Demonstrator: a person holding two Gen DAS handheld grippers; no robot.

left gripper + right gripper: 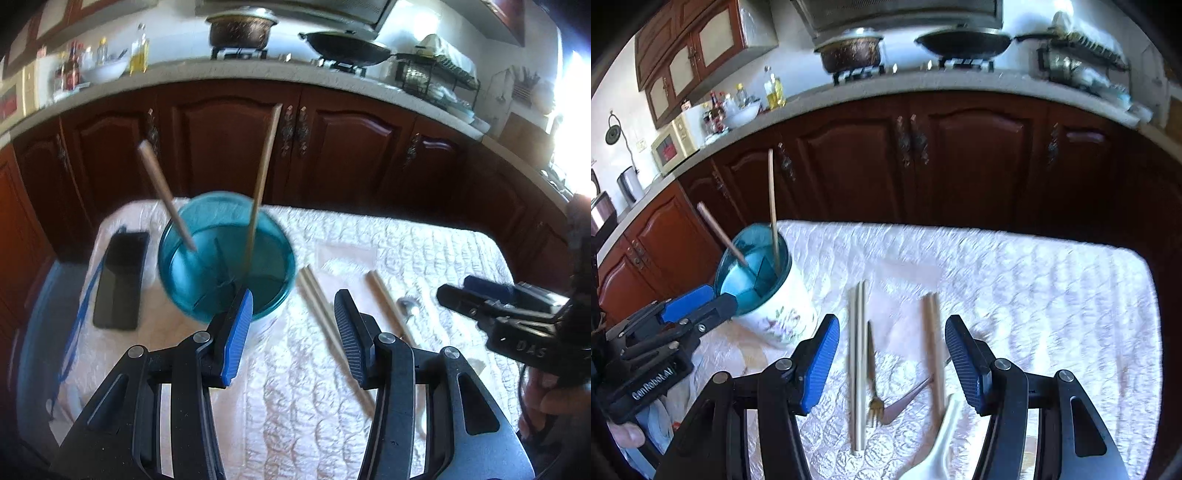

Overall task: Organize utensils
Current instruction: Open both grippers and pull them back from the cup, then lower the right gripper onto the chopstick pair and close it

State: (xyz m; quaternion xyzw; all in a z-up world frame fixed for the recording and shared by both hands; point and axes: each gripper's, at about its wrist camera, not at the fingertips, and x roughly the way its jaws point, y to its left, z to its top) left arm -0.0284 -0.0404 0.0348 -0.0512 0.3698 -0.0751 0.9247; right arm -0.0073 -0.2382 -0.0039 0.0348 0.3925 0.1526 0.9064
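Note:
A utensil holder with a teal inside (225, 258) and a white floral outside (775, 295) stands on the white quilted cloth. Two wooden chopsticks (262, 177) (772, 206) lean in it. My left gripper (293, 314) is open and empty just in front of the holder; it shows in the right wrist view at the left (701, 310). My right gripper (890, 354) is open and empty above a pale chopstick pair (857, 365), a small fork (873, 387), a brown chopstick pair (932, 350) and a white spoon (942, 443). The pale pair (321, 306) lies between my left fingers.
A black phone (120, 280) with a blue cord lies left of the holder. The table's cloth (1034, 295) spreads to the right. Dark wooden cabinets (332, 147) and a counter with a pot and a wok stand behind the table.

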